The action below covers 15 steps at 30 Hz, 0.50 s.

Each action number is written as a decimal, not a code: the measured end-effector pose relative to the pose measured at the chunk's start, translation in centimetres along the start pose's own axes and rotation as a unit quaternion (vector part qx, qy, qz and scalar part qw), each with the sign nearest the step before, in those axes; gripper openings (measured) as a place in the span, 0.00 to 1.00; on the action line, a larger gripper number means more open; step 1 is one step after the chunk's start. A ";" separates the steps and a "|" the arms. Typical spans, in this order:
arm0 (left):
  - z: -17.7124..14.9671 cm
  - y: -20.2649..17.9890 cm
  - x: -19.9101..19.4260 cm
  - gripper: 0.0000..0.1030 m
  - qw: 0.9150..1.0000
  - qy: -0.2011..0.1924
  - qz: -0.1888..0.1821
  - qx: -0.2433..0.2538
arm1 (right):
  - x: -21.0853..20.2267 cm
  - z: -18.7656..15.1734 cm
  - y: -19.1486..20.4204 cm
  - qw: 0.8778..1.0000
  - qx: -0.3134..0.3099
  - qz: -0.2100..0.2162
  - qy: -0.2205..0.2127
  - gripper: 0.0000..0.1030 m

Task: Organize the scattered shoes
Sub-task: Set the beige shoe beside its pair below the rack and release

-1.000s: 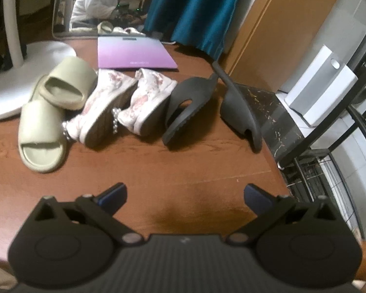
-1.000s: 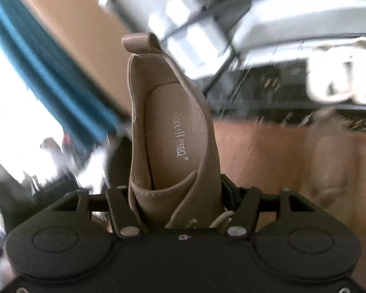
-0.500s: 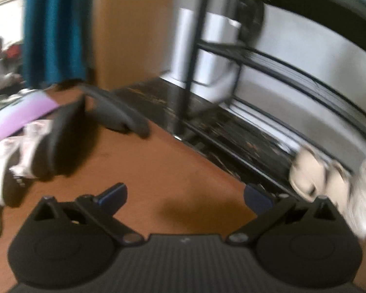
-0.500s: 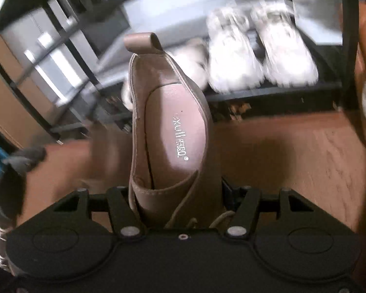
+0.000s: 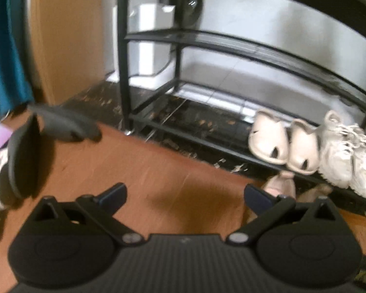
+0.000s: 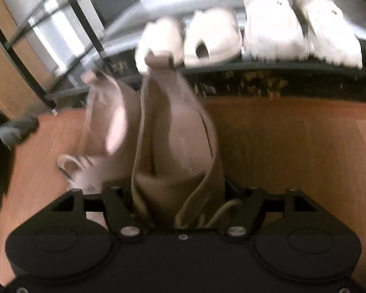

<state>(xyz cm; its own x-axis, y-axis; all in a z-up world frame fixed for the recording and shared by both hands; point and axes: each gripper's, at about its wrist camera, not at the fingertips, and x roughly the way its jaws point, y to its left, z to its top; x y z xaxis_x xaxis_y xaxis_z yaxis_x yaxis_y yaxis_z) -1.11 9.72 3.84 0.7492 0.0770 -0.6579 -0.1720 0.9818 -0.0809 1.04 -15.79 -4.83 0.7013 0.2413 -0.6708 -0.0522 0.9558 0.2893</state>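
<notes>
Tan boots (image 6: 173,131) — 2 | rack (image 5: 231,46) — 4 pale shoes | right hand-held gripper (image 6: 180,195) loosening round one boot | left (image 5: 185,193) wide

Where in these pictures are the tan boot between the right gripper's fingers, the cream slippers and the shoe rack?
tan boot (image 6: 173,131): right wrist view, on its shaft.
cream slippers (image 5: 268,135): left wrist view, left slipper's upper.
shoe rack (image 5: 123,56): left wrist view, front post.

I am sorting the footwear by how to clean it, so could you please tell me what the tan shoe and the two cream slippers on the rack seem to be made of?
Tan shoe: looks like matte suede or faux leather, soft folding collar with visible seams. Cream slippers: probably moulded foam or rubber, smooth one-piece shape; blur leaves it open.
</notes>
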 end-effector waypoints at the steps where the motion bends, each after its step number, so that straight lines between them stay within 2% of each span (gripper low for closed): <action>1: 0.0 -0.2 0.0 0.99 1.000 0.003 0.000 0.002 | -0.4 0.3 0.0 1.000 -0.004 0.003 -0.018 0.74; 4: 0.1 -0.3 0.2 0.99 1.000 0.016 0.003 0.001 | -1.7 0.5 -0.1 1.000 -0.010 0.000 -0.018 0.75; 7: 0.3 -0.4 0.3 0.99 1.000 0.019 -0.002 0.005 | -3.4 -0.3 -0.5 1.000 -0.015 -0.001 0.003 0.90; 11: 0.2 -0.9 0.9 0.99 0.999 0.029 -0.031 0.028 | -3.6 -1.8 -0.4 0.998 -0.039 -0.014 0.050 0.90; 14: 0.0 -1.3 1.1 0.99 0.998 0.037 -0.036 0.040 | -2.8 -3.0 -0.2 0.993 -0.057 -0.021 0.096 0.87; 15: 0.0 -1.4 1.1 0.99 0.998 0.037 -0.035 0.042 | -2.4 -3.4 -0.2 0.993 -0.051 -0.014 0.109 0.82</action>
<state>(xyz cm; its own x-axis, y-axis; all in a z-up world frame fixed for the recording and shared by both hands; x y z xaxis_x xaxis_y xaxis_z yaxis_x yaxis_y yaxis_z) -0.05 8.43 3.20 0.7083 -0.0029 -0.7059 -0.0643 0.9956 -0.0687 -3.05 -15.99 -5.55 0.5331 0.2342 -0.8130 -0.1136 0.9720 0.2055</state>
